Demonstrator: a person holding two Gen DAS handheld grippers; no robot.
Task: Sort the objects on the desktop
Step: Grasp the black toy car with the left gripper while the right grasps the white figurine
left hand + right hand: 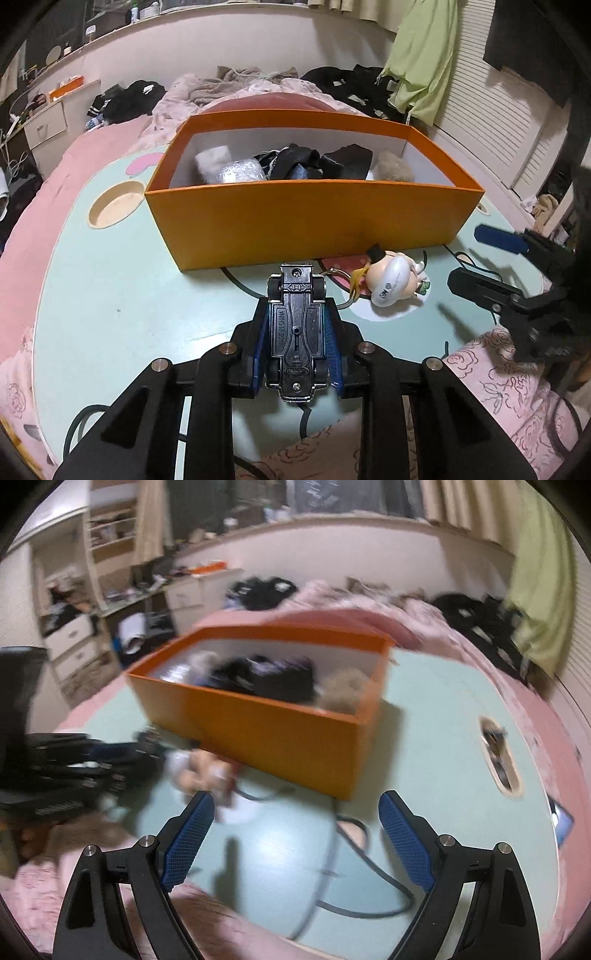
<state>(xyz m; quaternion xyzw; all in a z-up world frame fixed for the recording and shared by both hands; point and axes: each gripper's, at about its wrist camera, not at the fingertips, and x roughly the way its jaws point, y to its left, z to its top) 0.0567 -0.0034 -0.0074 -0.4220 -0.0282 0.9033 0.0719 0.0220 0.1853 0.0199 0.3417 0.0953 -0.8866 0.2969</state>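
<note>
My left gripper (297, 317) is shut on a small toy car (297, 328), held upside down with its black underside facing the camera, just above the pale green table. Beyond it stands an open orange box (314, 221) with dark clothes and fluffy items inside. A small doll figure keychain (391, 280) lies on the table in front of the box, right of the car. My right gripper (297, 834) is open with nothing between its blue pads; it also shows at the right of the left wrist view (480, 258). The blurred right wrist view shows the box (277, 731) and the doll (199, 771).
The round table (110, 302) has a circular cut-out (114, 206) at the left and an oval slot (498, 760) at the right. A dark cable (369, 878) trails over the near table. Pink bedding, clothes and a green garment lie behind the box.
</note>
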